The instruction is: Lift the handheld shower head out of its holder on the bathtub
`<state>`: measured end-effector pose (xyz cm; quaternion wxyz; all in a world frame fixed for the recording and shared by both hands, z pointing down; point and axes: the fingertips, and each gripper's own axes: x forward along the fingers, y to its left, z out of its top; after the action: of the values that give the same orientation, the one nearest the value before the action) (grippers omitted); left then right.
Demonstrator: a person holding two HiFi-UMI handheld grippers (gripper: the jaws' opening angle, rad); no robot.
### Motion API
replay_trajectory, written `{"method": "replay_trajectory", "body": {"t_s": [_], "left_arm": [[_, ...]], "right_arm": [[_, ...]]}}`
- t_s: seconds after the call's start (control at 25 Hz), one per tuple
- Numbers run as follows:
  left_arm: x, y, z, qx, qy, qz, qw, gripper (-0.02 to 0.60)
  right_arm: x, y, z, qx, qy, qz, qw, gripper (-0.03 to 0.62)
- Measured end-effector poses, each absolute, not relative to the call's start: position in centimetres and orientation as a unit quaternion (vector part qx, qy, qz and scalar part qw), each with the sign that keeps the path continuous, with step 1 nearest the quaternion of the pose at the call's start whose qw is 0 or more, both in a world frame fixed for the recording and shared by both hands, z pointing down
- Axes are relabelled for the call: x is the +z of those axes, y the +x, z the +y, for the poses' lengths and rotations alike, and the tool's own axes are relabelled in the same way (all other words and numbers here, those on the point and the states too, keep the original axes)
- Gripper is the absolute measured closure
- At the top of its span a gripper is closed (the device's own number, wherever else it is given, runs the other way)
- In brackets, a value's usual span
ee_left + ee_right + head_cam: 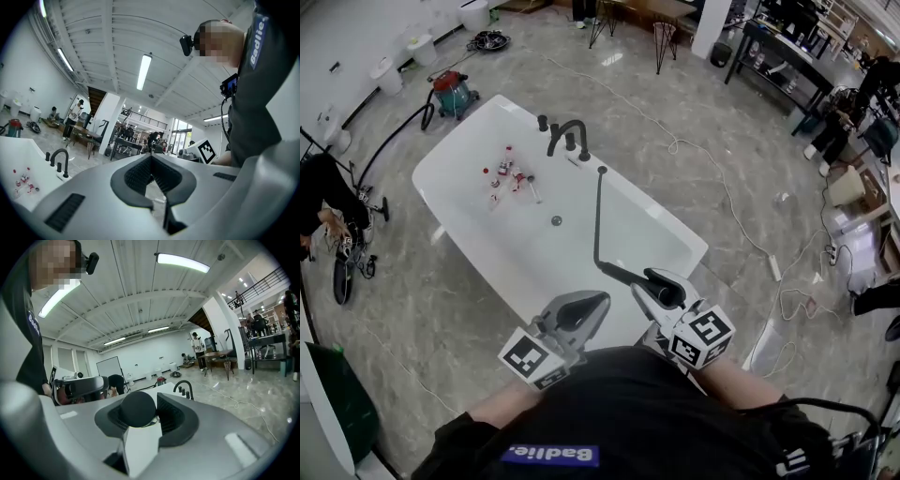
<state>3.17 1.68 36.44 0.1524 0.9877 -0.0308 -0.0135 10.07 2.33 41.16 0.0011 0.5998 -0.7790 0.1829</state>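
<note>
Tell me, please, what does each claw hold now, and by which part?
The right claw grips the black shower head near its end away from the hose. The left claw holds nothing.

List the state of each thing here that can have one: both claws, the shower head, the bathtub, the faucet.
Left claw: shut, empty.
Right claw: shut on the shower head.
Shower head: out of its holder, gripped over the tub's near end.
Bathtub: no water seen, small items inside.
Faucet: no water running.
</note>
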Motion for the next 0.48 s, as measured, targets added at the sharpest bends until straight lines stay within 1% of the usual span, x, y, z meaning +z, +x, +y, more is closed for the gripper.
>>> {"method": "replay_trajectory", "body": {"t_s": [0.16, 0.48], "left_arm": [[36.78, 3.57, 1.63, -0.010, 0.989, -0.027, 0.147, 0.578], [36.57, 3.82, 1.80, -0.008, 0.990, -0.033, 0.137, 0.578]], "right_arm": [[41.52, 9.61, 1.93, 0.179, 0.591, -0.786, 0.011, 0.464], [40.78, 9.54, 1.33, 0.175, 0.581, -0.795, 0.001, 0.464]]}}
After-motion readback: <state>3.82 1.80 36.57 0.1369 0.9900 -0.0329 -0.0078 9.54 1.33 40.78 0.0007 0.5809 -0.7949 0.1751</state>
